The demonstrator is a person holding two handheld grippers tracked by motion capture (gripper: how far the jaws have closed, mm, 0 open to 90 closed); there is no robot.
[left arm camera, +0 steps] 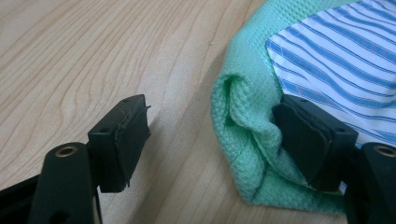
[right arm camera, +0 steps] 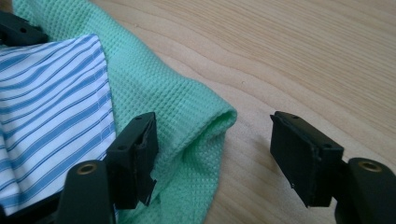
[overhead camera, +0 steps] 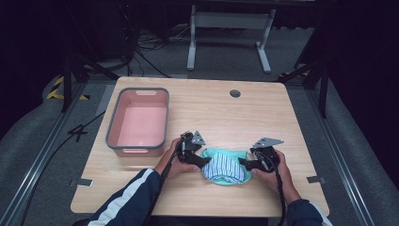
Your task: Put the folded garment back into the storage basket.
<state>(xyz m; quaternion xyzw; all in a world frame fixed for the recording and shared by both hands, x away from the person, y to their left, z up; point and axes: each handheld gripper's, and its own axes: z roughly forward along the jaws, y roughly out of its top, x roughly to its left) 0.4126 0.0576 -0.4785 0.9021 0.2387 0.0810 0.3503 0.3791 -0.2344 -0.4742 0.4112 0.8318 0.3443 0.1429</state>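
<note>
Now L gripper (overhead camera: 203, 160) & R gripper (overhead camera: 244, 162), both w/ jaws apart, straddle opposite ends of the mint waffle cloth (overhead camera: 226, 154) near table's (overhead camera: 197, 197) front edge, likely to pinch & lift it w/ the striped fabric (overhead camera: 227, 167) on top.

Pink bin (overhead camera: 139, 123) with grey rim on wooden table (overhead camera: 263, 113)

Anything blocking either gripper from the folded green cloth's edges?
Nothing visible. Left gripper straddles the green cloth fold at one end, jaws open; right gripper does the same at the other end. The striped cloth lies on top, clear of both edges.
</note>
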